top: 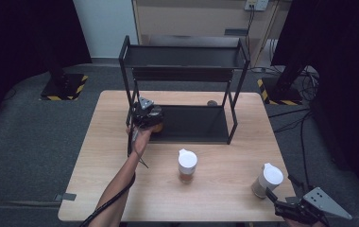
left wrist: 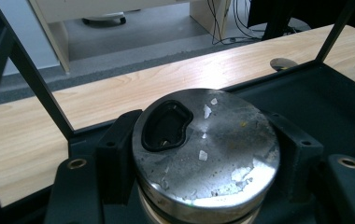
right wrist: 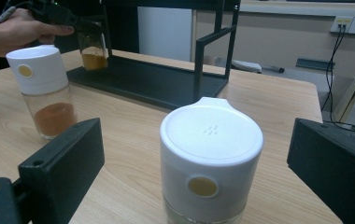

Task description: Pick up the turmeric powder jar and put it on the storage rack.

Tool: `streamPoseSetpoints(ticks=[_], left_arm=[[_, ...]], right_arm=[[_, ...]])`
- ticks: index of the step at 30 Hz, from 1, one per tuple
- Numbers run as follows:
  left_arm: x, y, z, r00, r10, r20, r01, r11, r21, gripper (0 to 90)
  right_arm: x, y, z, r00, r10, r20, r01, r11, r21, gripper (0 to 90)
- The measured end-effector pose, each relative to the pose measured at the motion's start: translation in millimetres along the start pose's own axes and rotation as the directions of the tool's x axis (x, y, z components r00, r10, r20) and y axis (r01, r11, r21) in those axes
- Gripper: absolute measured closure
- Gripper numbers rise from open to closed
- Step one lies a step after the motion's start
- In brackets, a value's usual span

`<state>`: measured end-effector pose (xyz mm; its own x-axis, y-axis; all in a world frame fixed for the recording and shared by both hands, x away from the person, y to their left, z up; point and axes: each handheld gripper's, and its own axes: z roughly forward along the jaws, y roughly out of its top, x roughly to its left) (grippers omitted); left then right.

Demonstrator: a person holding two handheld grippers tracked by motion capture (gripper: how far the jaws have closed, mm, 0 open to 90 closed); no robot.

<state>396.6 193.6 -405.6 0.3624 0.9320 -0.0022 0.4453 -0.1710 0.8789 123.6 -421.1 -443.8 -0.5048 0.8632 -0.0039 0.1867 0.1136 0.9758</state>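
High view: left gripper (top: 150,115) holds jar (top: 156,126) at near-left corner of black rack (top: 194,124) on counter (top: 106,142). Set jar down slow, flat on bottom tray.

Left gripper view: jaws closed tight on jar; shiny metal lid (left wrist: 207,148), scratched, dark pour hole.

Right gripper view: right gripper jaws wide open around white-capped jar (right wrist: 209,163), not touching. Second white-capped jar (right wrist: 44,91) far left, orange powder inside.

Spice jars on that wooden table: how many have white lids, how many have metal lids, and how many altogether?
White-lidded glass jars: 2, one with orange powder mid-table and one near the right gripper.
Metal-lidded glass jar: 1, clamped in the left gripper over the black rack's lower shelf.
Total: 3 jars.
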Motion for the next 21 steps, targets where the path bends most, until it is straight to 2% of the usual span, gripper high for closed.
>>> streamPoseSetpoints(ticks=[21], left_arm=[[1.7,-9.5,7.9,0.9997,-0.023,-0.006,0.023,0.9996,0.015,33.8]], right_arm=[[-0.2,-0.2,0.1,1.0,0.0,-0.001,0.0,1.0,0.0,4.0]])
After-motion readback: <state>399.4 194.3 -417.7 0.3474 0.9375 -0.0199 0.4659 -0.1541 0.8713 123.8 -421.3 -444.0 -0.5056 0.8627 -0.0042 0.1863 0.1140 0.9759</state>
